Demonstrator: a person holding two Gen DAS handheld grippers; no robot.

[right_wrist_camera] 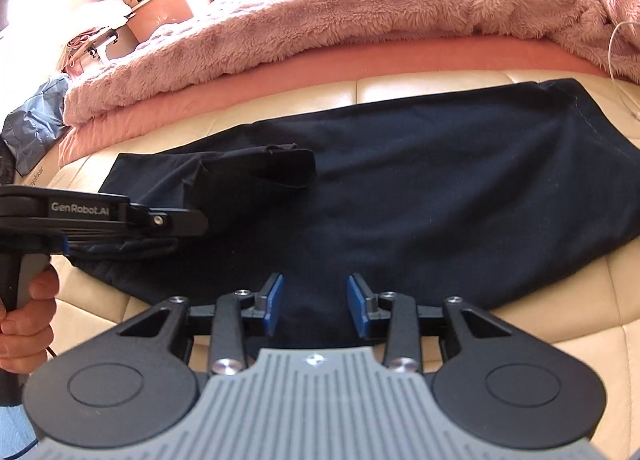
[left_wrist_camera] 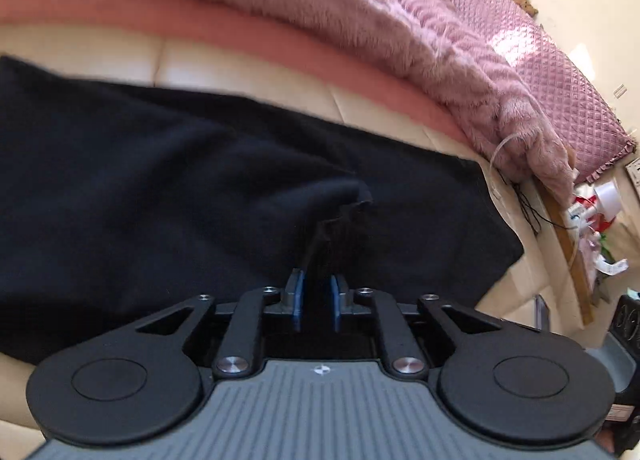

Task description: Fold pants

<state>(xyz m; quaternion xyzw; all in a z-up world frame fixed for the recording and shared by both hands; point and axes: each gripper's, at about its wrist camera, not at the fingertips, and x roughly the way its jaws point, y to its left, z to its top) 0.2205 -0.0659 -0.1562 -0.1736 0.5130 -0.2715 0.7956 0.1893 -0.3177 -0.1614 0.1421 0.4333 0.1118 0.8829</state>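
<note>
Looking down on dark navy pants (right_wrist_camera: 440, 180) lying spread flat across a cream leather seat (right_wrist_camera: 560, 320), just in front of a fluffy pink blanket (right_wrist_camera: 320, 20) heaped along the back. Seeing one end of the cloth turned over into a raised fold (right_wrist_camera: 276, 168) resting on the rest of the garment, toward the left side of the right wrist view.

Holding the left gripper (left_wrist_camera: 316, 300) low over the pants, pointing downward, blue pads standing close together with only a narrow gap. Catching a bunched ridge of the dark cloth (left_wrist_camera: 344, 196) rising out of that gap (cloth sitting between the pads, though whether they are pressing on it cannot be told from these blurred edges). Gripping that tool's handle with a bare hand (right_wrist_camera: 28, 320) at the left edge of the right wrist view.

Hovering the right gripper (right_wrist_camera: 316, 306) over the near edge of the pants, pads standing clearly apart, pinching nothing, dark cloth showing through the gap.
</note>
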